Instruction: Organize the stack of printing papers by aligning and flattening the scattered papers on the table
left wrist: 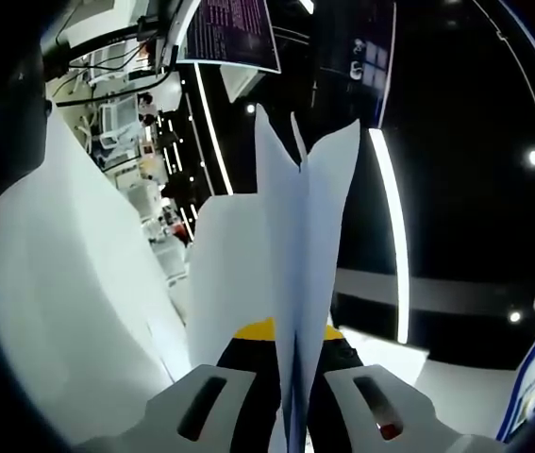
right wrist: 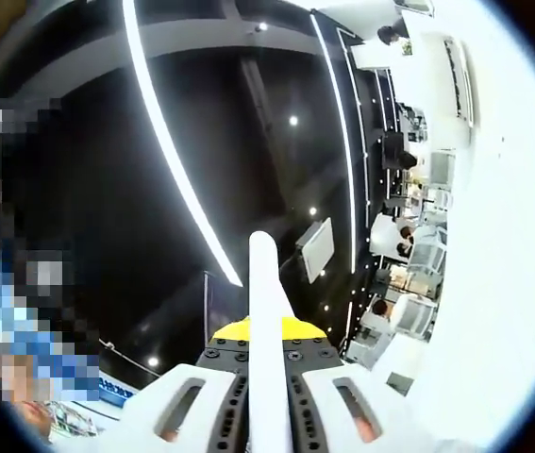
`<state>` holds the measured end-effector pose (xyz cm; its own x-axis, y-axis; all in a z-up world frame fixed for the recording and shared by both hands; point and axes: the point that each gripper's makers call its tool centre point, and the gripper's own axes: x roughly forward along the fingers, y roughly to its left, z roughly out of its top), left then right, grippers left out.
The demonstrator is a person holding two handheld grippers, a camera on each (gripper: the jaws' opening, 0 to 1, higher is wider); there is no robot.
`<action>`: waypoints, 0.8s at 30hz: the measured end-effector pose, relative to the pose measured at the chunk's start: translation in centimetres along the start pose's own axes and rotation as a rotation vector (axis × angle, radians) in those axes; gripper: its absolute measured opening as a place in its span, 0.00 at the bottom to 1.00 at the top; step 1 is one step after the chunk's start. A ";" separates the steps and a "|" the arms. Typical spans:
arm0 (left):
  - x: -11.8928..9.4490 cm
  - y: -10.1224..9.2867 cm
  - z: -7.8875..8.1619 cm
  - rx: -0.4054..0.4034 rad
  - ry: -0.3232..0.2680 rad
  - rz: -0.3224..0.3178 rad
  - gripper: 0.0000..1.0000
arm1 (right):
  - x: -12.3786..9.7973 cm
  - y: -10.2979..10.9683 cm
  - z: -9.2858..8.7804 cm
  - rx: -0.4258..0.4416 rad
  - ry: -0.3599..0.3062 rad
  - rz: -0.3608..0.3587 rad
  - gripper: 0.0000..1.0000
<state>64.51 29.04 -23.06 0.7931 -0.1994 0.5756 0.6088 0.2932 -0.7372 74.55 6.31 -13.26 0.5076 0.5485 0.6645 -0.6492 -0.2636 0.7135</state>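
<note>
White printing papers [left wrist: 291, 245] stand on edge between the jaws of my left gripper [left wrist: 292, 396], which is shut on them. The sheets rise up the middle of the left gripper view and fan apart at the top. More white paper [left wrist: 69, 283] spreads across the left of that view. In the right gripper view, my right gripper [right wrist: 269, 396] is shut on a thin edge of the white paper stack [right wrist: 267, 321], which sticks straight up between its jaws. Both cameras point upward at a dark ceiling.
The dark ceiling carries long white light strips [right wrist: 168, 142] and small spot lamps [left wrist: 534, 158]. A hanging screen [left wrist: 234, 33] shows at the top of the left gripper view. Desks and equipment [right wrist: 409, 255] line a bright area on the right of the right gripper view.
</note>
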 end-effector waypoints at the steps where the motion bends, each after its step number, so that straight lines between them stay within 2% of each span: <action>1: 0.0 0.0 0.0 -0.001 0.000 0.000 0.08 | 0.0 -0.2 -0.2 0.001 0.002 -0.003 0.00; 11: 0.0 0.0 0.1 -0.010 -0.002 -0.001 0.08 | -0.1 -1.1 -1.3 0.020 0.018 -0.018 0.00; 24: 0.0 -0.1 0.0 -0.016 -0.001 -0.004 0.09 | -0.7 -3.1 -3.8 0.052 0.053 -0.052 0.00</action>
<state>64.44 29.06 -23.03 0.7903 -0.1996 0.5793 0.6126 0.2769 -0.7403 74.01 9.75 -16.78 0.5080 0.6034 0.6147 -0.5921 -0.2737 0.7580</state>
